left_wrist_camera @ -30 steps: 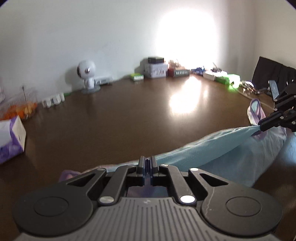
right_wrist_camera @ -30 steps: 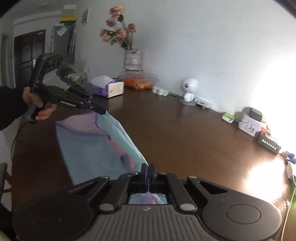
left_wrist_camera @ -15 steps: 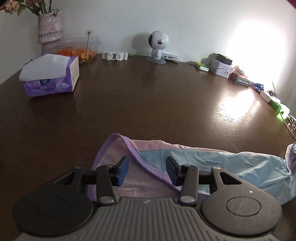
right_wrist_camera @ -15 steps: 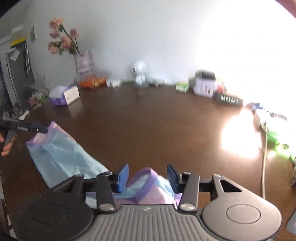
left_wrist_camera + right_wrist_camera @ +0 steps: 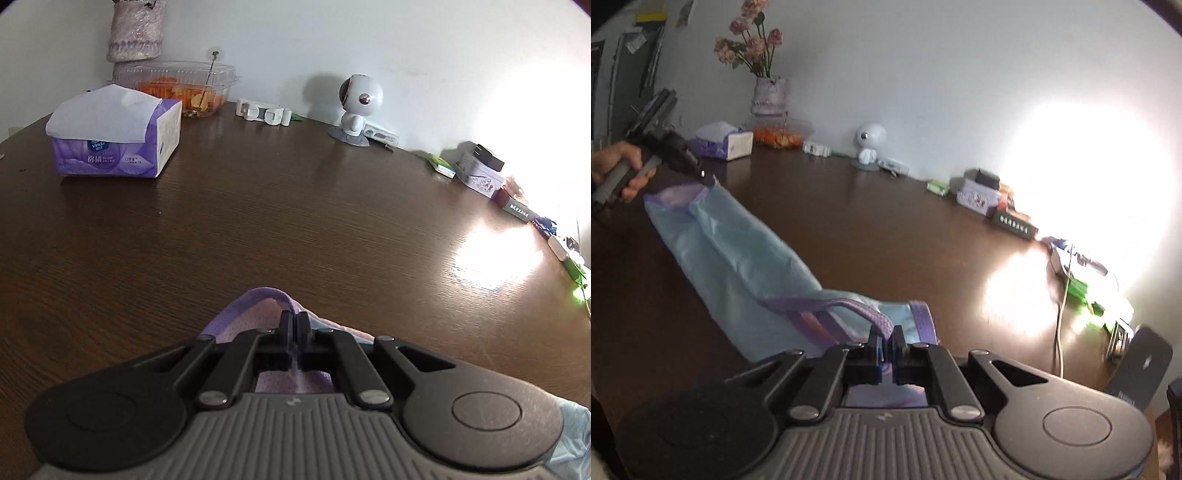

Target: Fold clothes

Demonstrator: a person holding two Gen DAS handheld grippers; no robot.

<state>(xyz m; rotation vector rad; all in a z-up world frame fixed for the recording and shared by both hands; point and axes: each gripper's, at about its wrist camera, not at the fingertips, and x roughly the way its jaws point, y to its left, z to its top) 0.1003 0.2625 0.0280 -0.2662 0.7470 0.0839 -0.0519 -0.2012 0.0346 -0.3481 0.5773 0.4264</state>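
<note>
A light blue garment [image 5: 738, 258] with purple trim lies stretched along the dark wooden table [image 5: 295, 206]. My left gripper [image 5: 294, 321] has its jaws closing tight on the purple edge [image 5: 255, 301] at one end, pads pressed on the cloth. In the right wrist view the left gripper [image 5: 707, 181] sits at the far left, held by a hand [image 5: 617, 166]. My right gripper [image 5: 886, 338] has its jaws closing on a purple band [image 5: 857, 312] at the other end, the fabric pinched between its pads.
A purple tissue box [image 5: 114, 144], a clear food container [image 5: 177, 86], a vase [image 5: 135, 31] and a small white robot figure [image 5: 356, 105] line the far edge. Small boxes [image 5: 480, 171] and a white cable [image 5: 1062, 314] lie at the right.
The garment came down from hanging between the grippers to lying on the table. Both grippers stood open over its ends half a second ago and are shut on the purple trim now.
</note>
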